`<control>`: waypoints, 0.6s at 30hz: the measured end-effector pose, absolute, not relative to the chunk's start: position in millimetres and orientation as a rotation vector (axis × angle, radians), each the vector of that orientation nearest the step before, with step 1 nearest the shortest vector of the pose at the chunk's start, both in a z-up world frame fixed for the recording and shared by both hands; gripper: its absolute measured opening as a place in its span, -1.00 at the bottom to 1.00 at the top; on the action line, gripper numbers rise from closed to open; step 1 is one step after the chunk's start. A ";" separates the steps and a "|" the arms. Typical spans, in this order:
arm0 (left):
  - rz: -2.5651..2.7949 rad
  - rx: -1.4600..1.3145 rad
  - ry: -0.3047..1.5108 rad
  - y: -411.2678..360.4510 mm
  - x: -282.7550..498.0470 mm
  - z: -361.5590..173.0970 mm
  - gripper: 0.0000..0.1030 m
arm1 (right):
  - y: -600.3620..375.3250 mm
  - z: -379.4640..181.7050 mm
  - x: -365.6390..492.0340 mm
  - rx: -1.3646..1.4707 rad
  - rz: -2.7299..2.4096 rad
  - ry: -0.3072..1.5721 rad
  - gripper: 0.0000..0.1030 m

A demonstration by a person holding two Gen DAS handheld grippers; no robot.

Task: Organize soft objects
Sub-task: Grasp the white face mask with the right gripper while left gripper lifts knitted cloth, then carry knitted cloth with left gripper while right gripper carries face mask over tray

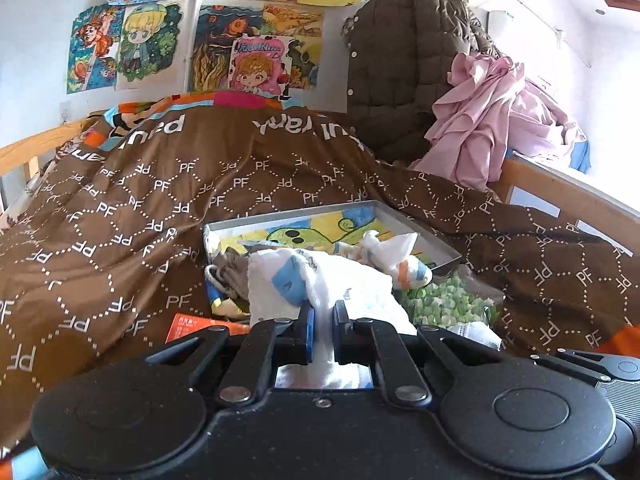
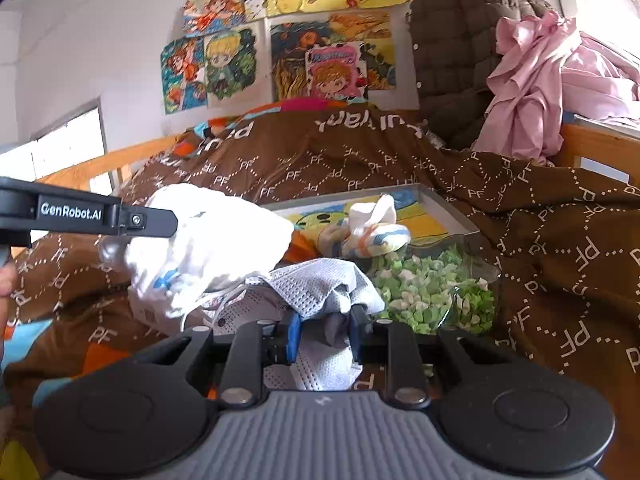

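Observation:
My left gripper (image 1: 322, 322) is shut on a white cloth with a blue print (image 1: 320, 284), held above the bed just in front of a grey tray (image 1: 436, 240). The same cloth (image 2: 200, 248) and the left gripper's arm (image 2: 80, 216) show at the left of the right wrist view. My right gripper (image 2: 324, 332) is shut on a grey mesh garment (image 2: 320, 284). A rolled white, orange and blue sock (image 1: 400, 260) (image 2: 372, 232) lies in the tray. A brown soft item (image 1: 230, 272) lies at the tray's near left.
A brown "PF" quilt (image 1: 160, 200) covers the bed. A clear container of green and white paper pieces (image 2: 432, 288) sits by the tray. A brown quilted jacket (image 1: 400, 80) and pink clothes (image 1: 488, 112) pile at the right. An orange box (image 1: 188, 326) lies near the left gripper.

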State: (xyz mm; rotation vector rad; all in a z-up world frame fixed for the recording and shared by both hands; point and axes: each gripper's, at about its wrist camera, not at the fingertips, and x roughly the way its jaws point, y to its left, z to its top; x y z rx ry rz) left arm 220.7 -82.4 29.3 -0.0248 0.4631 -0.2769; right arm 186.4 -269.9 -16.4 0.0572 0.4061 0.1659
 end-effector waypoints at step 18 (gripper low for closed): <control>-0.262 0.122 0.333 -116.4 282.7 53.5 -0.83 | -291.4 -14.3 267.0 0.121 0.042 0.240 -0.46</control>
